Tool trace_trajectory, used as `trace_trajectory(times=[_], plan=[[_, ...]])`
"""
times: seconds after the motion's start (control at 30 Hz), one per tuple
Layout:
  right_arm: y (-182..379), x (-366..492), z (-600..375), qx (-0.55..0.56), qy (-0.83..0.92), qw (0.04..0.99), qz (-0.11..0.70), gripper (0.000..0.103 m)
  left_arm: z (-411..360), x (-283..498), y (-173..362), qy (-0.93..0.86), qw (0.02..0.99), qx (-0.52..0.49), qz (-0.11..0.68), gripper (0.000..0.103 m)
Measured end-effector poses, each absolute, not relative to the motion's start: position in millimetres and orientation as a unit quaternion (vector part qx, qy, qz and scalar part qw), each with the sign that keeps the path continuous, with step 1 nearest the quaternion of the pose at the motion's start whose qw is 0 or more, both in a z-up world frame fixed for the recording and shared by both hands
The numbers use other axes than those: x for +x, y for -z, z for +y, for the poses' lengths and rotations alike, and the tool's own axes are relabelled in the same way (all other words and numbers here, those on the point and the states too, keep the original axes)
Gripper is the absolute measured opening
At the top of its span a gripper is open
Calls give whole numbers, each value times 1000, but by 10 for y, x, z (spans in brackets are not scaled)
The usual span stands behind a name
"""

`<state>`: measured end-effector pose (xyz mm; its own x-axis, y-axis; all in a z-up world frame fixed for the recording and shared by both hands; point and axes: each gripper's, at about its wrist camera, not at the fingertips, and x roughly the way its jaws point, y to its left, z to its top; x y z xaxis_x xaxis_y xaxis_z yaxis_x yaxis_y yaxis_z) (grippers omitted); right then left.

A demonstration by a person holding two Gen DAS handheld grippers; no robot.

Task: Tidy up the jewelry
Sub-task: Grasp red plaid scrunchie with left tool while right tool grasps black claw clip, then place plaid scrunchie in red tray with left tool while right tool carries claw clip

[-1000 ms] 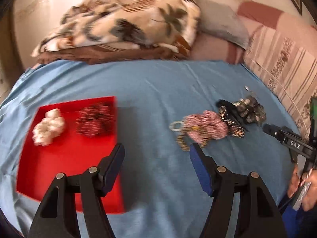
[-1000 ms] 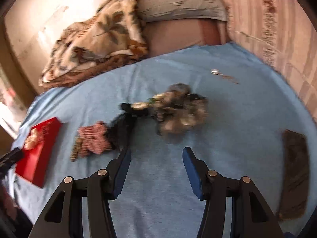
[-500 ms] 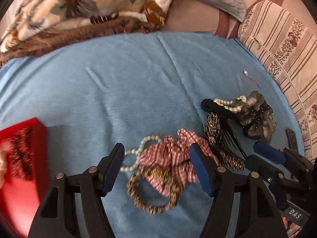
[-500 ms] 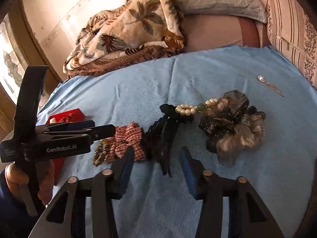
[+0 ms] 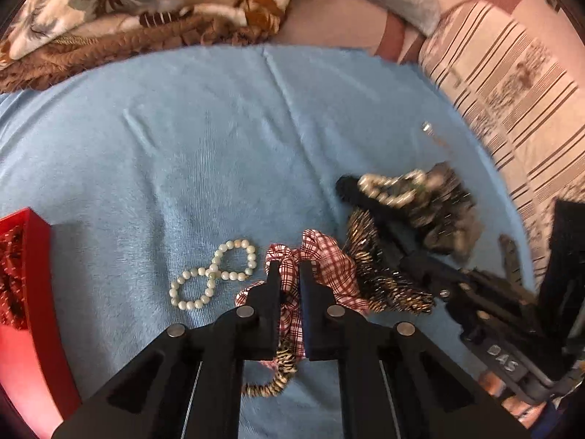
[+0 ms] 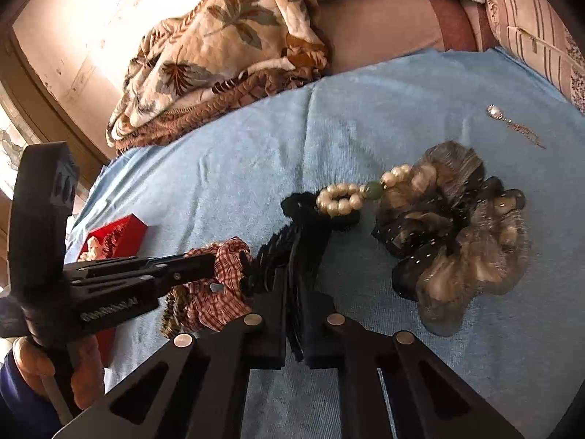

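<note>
Already both grippers are clamping down on pieces from the jumble lying on the blue bedspread (image 5: pixel 226 139). The left gripper (image 5: pixel 290 274) is pinching the red-checked scrunchie (image 5: pixel 329 263) between its closed fingers, with a striped animal-print band (image 5: pixel 272 384) trailing below them. The right gripper (image 6: pixel 292 292) is closing its fingers shut on the black comb clip (image 6: pixel 292 245), which is lying just beside the scrunchie. As for progress, the red tray (image 5: pixel 33 311) at the left edge of the bed is holding only a dark red beaded piece (image 5: pixel 9 267) and, as the right wrist view shows, something pale beside it, so the sorting is looking barely begun. Still waiting on the bedspread are the pale bead bracelet (image 5: pixel 214 274) twisted into a figure eight just left of the scrunchie, the pearl-and-green-bead bracelet (image 6: pixel 351 192) resting on a black band, the grey and black gauzy scrunchie (image 6: pixel 460 234), and a small drop earring (image 6: pixel 512 124) lying well apart near the striped pillow (image 5: pixel 519 87).
</note>
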<state>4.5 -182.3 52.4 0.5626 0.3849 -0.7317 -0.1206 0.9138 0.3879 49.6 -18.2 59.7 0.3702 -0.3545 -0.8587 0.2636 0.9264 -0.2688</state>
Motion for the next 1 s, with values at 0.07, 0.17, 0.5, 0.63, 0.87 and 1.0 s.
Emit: trace_trajectory(times=[0.07, 0.17, 0.5, 0.63, 0.87, 1.0], plan=[[-582, -10, -1866, 161, -144, 874, 436, 6, -147, 413, -757, 195, 831, -58, 517, 8], [-669, -98, -1941, 179, -142, 878, 421, 6, -66, 229, -1027, 209, 840, -80, 495, 8], [-829, -425, -2071, 221, -151, 880, 393, 2, 259, -327, -1650, 221, 864, -110, 439, 8], [-728, -426, -2029, 204, -133, 876, 416, 28, 424, -451, -1651, 213, 864, -130, 436, 8], [-368, -230, -1916, 163, -109, 860, 471, 24, 697, -639, -1443, 190, 859, -147, 451, 8], [-300, -237, -1911, 176, -117, 854, 475, 6, 889, -707, -1375, 173, 862, -153, 451, 9]])
